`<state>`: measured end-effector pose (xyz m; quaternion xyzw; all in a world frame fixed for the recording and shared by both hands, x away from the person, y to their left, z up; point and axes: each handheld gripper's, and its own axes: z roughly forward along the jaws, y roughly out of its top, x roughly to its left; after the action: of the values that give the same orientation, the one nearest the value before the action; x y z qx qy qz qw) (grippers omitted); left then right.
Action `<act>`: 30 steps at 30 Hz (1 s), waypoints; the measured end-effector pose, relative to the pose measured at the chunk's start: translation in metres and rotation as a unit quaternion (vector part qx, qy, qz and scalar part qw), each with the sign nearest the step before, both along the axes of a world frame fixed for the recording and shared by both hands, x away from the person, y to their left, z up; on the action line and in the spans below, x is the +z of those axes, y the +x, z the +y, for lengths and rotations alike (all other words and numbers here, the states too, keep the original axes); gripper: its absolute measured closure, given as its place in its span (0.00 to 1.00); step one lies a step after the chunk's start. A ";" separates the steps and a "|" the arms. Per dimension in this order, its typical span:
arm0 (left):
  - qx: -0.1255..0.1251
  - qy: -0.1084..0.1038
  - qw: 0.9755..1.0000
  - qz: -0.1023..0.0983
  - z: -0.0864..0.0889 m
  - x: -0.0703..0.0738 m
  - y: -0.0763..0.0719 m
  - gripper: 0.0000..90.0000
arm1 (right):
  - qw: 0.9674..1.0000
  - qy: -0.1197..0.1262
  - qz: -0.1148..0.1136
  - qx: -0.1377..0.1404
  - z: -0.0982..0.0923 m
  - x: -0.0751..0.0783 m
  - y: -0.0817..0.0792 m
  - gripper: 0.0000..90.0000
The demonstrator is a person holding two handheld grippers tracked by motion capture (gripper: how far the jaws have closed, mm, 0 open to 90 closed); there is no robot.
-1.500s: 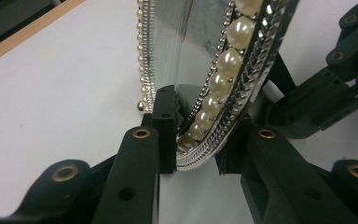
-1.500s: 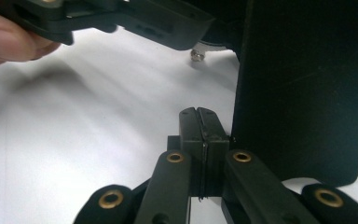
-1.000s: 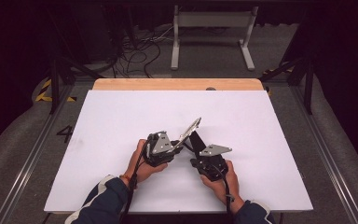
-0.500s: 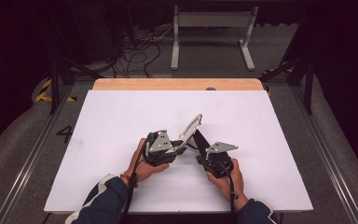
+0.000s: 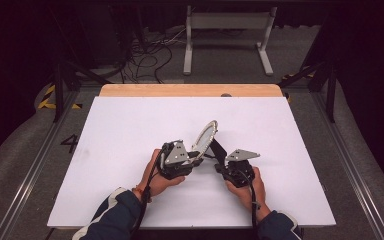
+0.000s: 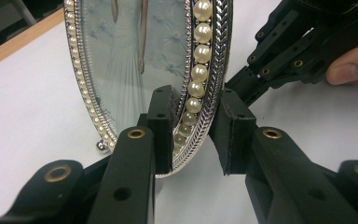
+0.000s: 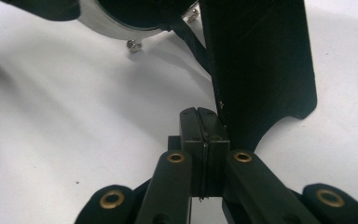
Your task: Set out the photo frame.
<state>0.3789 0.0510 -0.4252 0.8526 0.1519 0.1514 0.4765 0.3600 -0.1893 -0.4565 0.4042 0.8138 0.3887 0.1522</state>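
High view: white surface [image 5: 130,130], two hands in dark sleeves, an oval picture frame [image 5: 204,138] tilted up between the left gripper [image 5: 192,159] and right gripper [image 5: 219,161]; too small there to read grip detail. Left gripper view gives the frame [image 6: 168,60] close up: oval, shiny silver braided rim, row of cream pearls inside it, glass over a photo of a figure in a pale long dress, small ball foot at the lower edge. The left gripper [image 6: 193,135] has its fingers [image 6: 161,126] part open, straddling the frame's lower rim; the left finger sits against the glass face, the right finger stands clear of the rim with a gap, so no firm pinch visible. The other gripper [image 6: 279,51] shows beyond the fingers, upper right, with a fingertip of the hand [image 6: 349,70]. Right gripper view: right gripper [image 7: 205,140] fingers [image 7: 189,140] pressed fully together, tips just touching a flat matte black stand panel [image 7: 261,60] of the frame rising beyond and right of them; whether anything thin is caught between them I cannot tell. The frame's silver underside [image 7: 121,21] and a small metal foot [image 7: 134,45] sit beyond the fingers, upper left, above the surface.
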 end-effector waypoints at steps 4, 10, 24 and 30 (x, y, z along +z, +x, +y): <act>0.002 -0.003 1.000 0.004 -0.004 0.000 -0.001 0.78 | 1.000 -0.001 -0.002 -0.004 -0.003 0.000 0.002 1.00; 0.004 -0.002 1.000 0.005 -0.010 0.001 -0.002 0.78 | 1.000 0.003 -0.002 -0.004 -0.010 -0.001 0.006 1.00; -0.001 -0.004 1.000 0.008 -0.021 0.003 -0.002 0.78 | 1.000 0.004 -0.007 -0.007 -0.022 0.000 0.015 1.00; -0.001 -0.002 1.000 0.011 -0.024 0.004 -0.001 0.77 | 1.000 0.003 -0.007 -0.010 -0.023 -0.001 0.017 1.00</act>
<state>0.3776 0.0274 -0.4214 0.8533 0.1565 0.1417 0.4767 0.3768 -0.2128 -0.4571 0.4104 0.8074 0.3923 0.1603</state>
